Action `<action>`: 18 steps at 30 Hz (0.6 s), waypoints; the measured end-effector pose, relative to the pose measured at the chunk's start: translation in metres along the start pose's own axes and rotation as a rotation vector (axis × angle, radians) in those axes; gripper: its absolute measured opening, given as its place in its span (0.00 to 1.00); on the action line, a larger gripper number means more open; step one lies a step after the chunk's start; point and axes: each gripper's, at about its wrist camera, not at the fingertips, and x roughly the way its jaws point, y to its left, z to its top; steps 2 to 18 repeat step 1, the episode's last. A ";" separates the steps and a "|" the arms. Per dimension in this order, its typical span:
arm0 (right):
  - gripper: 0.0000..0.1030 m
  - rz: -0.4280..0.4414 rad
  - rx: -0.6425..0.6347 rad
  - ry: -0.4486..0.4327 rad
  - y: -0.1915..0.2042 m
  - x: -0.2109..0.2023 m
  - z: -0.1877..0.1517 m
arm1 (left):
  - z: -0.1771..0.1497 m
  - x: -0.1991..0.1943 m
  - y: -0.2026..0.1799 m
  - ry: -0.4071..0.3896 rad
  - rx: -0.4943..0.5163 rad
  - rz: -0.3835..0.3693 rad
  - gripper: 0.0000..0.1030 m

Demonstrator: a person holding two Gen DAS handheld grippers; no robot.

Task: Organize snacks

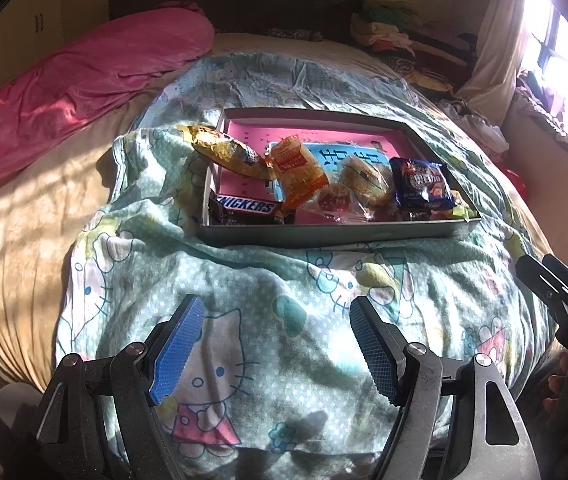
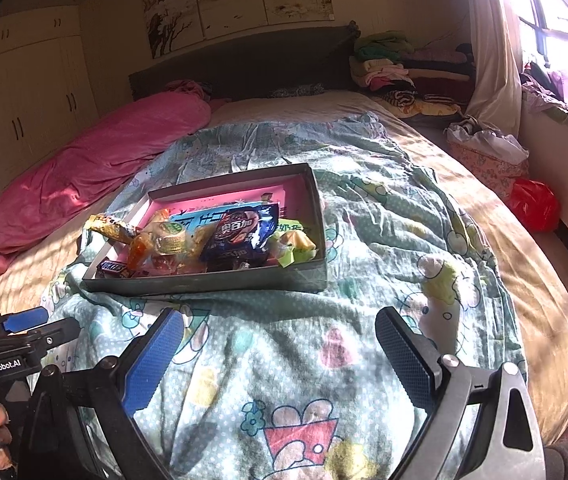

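A shallow grey box [image 1: 323, 235] [image 2: 212, 282] with a pink lining lies on the cartoon-print blanket, full of snacks. Inside are a Snickers bar [image 1: 246, 205] [image 2: 112, 267], an orange packet [image 1: 299, 174], a dark blue cookie pack [image 1: 421, 185] [image 2: 240, 236] and round wrapped cakes [image 1: 365, 179]. A yellow packet [image 1: 224, 150] [image 2: 110, 227] leans over the box's left wall. My left gripper [image 1: 278, 312] is open above the blanket, short of the box, with nothing between its pads. My right gripper [image 2: 280, 322] is open too, also near the box's front wall.
A pink duvet [image 1: 84, 76] [image 2: 96, 168] lies rolled along the bed's left side. Folded clothes [image 2: 387, 64] pile up by the headboard at the right. A red bag [image 2: 533, 204] and a patterned basket [image 2: 487, 160] sit beside the bed under the window.
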 end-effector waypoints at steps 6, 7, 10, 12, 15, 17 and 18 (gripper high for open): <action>0.94 -0.010 0.027 -0.001 -0.010 0.004 0.004 | 0.008 0.001 0.008 -0.023 -0.014 0.014 0.75; 0.94 -0.010 0.027 -0.001 -0.010 0.004 0.004 | 0.008 0.001 0.008 -0.023 -0.014 0.014 0.75; 0.94 -0.010 0.027 -0.001 -0.010 0.004 0.004 | 0.008 0.001 0.008 -0.023 -0.014 0.014 0.75; 0.94 -0.010 0.027 -0.001 -0.010 0.004 0.004 | 0.008 0.001 0.008 -0.023 -0.014 0.014 0.75; 0.94 -0.010 0.027 -0.001 -0.010 0.004 0.004 | 0.008 0.001 0.008 -0.023 -0.014 0.014 0.75; 0.94 -0.010 0.027 -0.001 -0.010 0.004 0.004 | 0.008 0.001 0.008 -0.023 -0.014 0.014 0.75; 0.94 -0.010 0.027 -0.001 -0.010 0.004 0.004 | 0.008 0.001 0.008 -0.023 -0.014 0.014 0.75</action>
